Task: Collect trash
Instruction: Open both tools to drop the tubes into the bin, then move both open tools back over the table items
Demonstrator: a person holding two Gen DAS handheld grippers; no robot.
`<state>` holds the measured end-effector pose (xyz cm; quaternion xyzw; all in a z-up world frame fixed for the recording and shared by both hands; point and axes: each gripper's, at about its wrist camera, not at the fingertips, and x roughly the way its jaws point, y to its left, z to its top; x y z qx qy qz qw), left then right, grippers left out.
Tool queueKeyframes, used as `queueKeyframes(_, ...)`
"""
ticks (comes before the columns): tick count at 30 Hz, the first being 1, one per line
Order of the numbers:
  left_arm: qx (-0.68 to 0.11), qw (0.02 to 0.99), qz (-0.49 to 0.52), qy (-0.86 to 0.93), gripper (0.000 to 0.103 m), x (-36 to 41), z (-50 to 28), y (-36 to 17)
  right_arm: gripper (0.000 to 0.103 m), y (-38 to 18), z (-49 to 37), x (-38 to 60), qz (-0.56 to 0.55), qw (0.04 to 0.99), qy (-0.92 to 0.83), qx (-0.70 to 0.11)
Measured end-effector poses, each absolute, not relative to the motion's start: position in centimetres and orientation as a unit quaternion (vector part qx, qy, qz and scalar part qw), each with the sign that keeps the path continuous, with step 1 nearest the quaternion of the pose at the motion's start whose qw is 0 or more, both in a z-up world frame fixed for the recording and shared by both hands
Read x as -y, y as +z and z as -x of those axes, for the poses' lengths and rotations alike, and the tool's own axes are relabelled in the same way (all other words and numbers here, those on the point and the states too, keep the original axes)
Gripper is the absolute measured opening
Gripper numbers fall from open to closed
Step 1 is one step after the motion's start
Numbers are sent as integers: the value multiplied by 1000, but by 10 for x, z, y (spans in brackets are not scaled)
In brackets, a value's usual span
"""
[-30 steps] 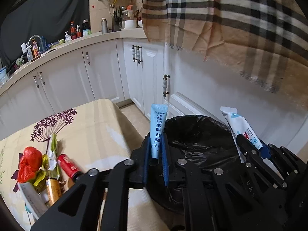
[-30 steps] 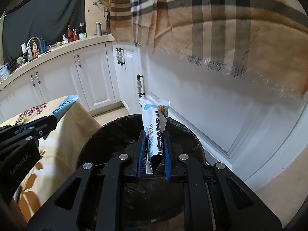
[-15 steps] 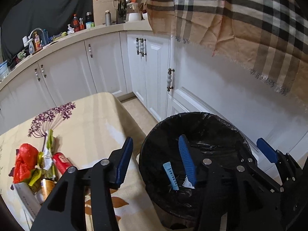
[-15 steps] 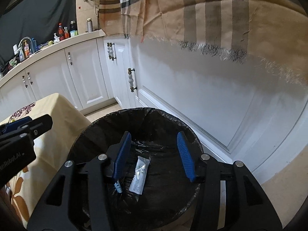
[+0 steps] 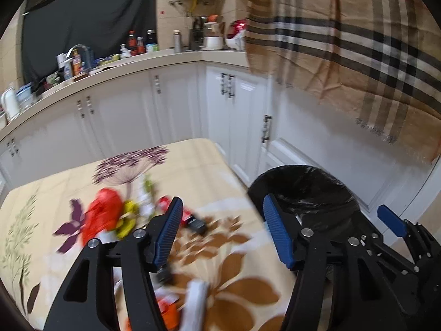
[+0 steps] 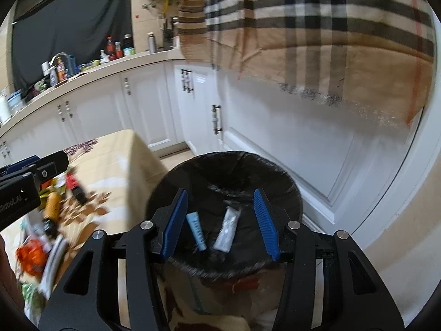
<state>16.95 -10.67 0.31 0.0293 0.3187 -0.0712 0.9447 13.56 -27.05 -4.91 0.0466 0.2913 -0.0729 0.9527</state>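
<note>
Inside the bin (image 6: 275, 171), two tubes (image 6: 196, 230) lie lengthwise, caps nearest; both tongs gape empty.

Partial white lettering ending in "obotAI" marks the black body of the left gripper (image 6: 33, 171); print on the tubes and bottles is too blurred to read.

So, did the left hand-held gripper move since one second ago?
Yes. The left hand-held gripper swung left, away from the trash bin, and now points over the table.

White cabinets (image 5: 176, 110), cluttered countertop (image 5: 132, 60), plaid cloth (image 5: 344, 41), floral tablecloth (image 5: 193, 165).
</note>
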Motion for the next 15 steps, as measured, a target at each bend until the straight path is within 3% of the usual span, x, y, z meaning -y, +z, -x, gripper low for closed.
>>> queueKeyframes(15,-330,944,-10,-1,62,14,-101,-9,49,-47,-72,197,-19,953,-6,-303)
